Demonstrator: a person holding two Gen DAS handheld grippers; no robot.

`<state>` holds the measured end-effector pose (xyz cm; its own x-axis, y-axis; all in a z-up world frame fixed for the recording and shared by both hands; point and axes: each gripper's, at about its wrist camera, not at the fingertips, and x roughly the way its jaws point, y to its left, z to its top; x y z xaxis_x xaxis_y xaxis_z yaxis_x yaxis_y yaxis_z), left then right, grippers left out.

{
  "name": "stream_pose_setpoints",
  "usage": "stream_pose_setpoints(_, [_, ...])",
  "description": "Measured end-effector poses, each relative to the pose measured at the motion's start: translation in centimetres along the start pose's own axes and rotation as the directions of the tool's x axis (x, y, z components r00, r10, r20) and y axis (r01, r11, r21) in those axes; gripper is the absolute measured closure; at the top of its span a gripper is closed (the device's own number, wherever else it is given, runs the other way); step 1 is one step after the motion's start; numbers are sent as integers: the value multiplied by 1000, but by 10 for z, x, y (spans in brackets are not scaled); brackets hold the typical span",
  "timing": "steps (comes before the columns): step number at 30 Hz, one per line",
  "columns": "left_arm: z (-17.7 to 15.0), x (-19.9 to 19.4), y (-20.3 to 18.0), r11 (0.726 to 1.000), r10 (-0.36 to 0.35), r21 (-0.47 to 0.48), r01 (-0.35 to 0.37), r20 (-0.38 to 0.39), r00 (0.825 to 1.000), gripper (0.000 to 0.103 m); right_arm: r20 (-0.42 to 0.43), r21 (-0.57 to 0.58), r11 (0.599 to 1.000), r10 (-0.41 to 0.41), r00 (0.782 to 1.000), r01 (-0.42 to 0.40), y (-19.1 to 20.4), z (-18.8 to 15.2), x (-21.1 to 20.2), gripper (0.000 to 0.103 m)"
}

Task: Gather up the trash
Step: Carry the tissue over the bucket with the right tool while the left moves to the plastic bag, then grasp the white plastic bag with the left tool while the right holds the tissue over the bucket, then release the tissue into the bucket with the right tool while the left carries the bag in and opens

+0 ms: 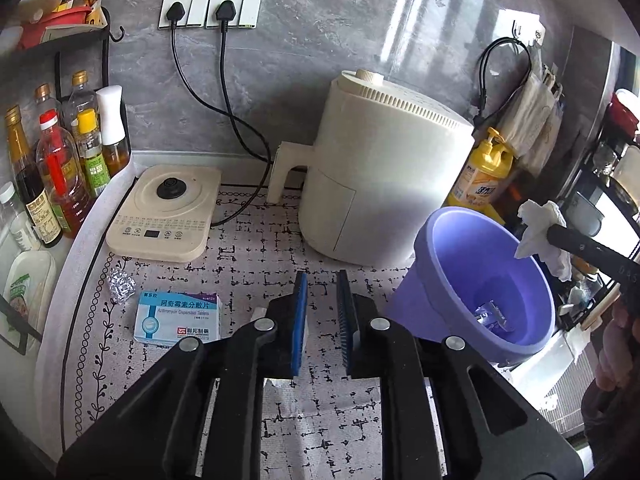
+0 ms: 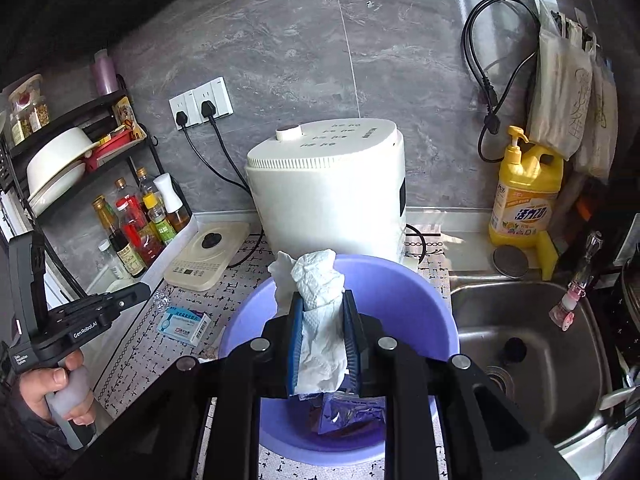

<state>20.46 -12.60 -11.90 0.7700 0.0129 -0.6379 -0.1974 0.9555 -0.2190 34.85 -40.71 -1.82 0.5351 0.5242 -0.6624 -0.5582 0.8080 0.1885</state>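
Right gripper [image 2: 322,336] clamped on crumpled tissue [image 2: 320,280] just above the purple bin [image 2: 440,320]; left gripper [image 1: 322,320] parted, empty; medicine box [image 1: 178,316] and foil scrap [image 1: 120,282] to its left

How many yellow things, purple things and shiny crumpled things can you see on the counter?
Yellow: 2, the soap bottle and the sponge
Purple: 1, the basin
Shiny crumpled: 2, the foil ball and the wrapper in the basin
Total: 5
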Motion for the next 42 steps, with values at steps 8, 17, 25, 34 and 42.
stream_pose_setpoints(8, [-32, 43, 38, 997, 10, -73, -19, -116, 993, 56, -39, 19, 999, -39, 998, 39, 2, -6, 12, 83])
stream_pose_setpoints(17, [-68, 101, 58, 997, -33, -70, 17, -227, 973, 55, -92, 9, 995, -102, 991, 104, 22, -16, 25, 84])
stream_pose_setpoints(25, [-83, 127, 49, 999, 44, 32, -38, -243, 969, 84, -127, -1, 987, -161, 979, 163, 24, -22, 28, 84])
stream_pose_setpoints(34, [-37, 80, 43, 1000, -13, 13, 15, -127, 992, 96, -89, 40, 989, -140, 986, 144, 17, -17, 27, 83])
stream_pose_setpoints(42, [-1, 40, 20, 998, -43, 42, 44, -30, 999, 96, -53, 66, 993, -93, 994, 97, 11, -13, 29, 83])
